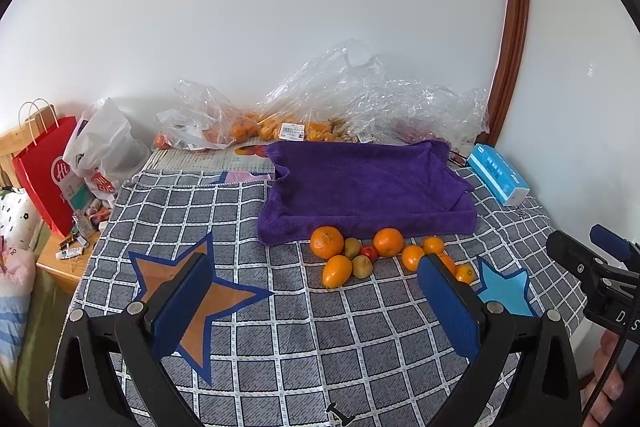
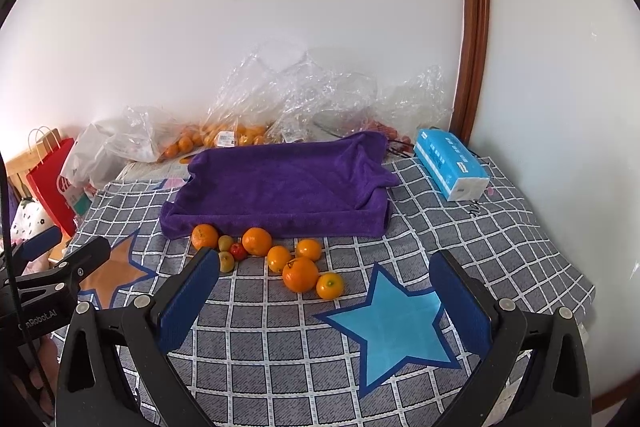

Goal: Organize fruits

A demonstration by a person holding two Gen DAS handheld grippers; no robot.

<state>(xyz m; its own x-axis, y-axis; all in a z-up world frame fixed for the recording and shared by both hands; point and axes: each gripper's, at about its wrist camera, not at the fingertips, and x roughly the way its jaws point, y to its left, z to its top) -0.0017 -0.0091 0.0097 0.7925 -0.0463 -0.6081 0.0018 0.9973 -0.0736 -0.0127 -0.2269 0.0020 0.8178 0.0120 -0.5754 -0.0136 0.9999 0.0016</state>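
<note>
A cluster of fruit lies on the checked cloth just in front of a tray covered by a purple towel (image 1: 364, 183) (image 2: 280, 183). It holds several oranges (image 1: 327, 241) (image 2: 300, 274), two green kiwis (image 1: 362, 266) (image 2: 226, 261) and a small red fruit (image 1: 369, 252) (image 2: 238, 251). My left gripper (image 1: 316, 267) is open and empty, held short of the fruit. My right gripper (image 2: 324, 271) is open and empty, also short of the fruit. An orange star patch (image 1: 172, 291) (image 2: 116, 267) lies at the left and a blue star patch (image 2: 396, 327) (image 1: 504, 287) at the right.
Clear plastic bags with more oranges (image 1: 256, 125) (image 2: 224, 137) lie against the back wall. A blue tissue pack (image 1: 498, 179) (image 2: 450, 163) sits at the right. A red paper bag (image 1: 48, 167) and a white bag (image 1: 104, 147) stand left of the table.
</note>
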